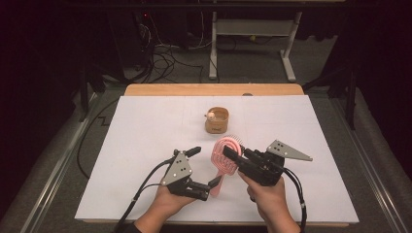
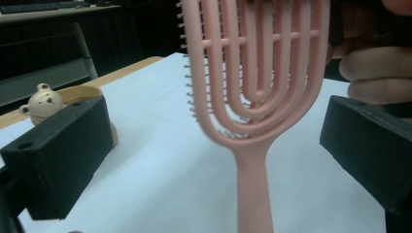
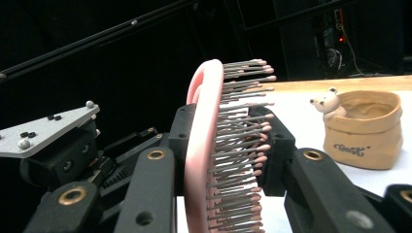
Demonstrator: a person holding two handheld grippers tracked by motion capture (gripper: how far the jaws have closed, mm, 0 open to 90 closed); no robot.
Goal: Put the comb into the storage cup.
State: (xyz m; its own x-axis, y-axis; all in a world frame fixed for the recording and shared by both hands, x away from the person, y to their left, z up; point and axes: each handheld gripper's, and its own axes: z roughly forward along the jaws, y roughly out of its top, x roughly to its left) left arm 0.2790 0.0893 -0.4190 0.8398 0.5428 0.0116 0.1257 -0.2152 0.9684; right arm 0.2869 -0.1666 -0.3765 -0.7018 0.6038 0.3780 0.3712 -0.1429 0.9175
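Standing clamped in right tool (image 1: 232, 154): pink hairbrush (image 1: 224, 154).

A tan pouch (image 1: 216, 121) with a small bear (image 1: 211, 115) on its rim stands on the white tabletop (image 1: 145, 136).

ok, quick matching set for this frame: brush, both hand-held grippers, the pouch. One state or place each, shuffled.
Things:
1. pink hairbrush
2. left hand-held gripper
3. right hand-held gripper
4. tan bear pouch

States:
A. jaws open either side of the handle
B. standing alone farther up the white table
C. clamped on the brush head
D. held off the table, bristles facing the pouch

Pairs: 1-D, 2-A, 3-C, 4-B
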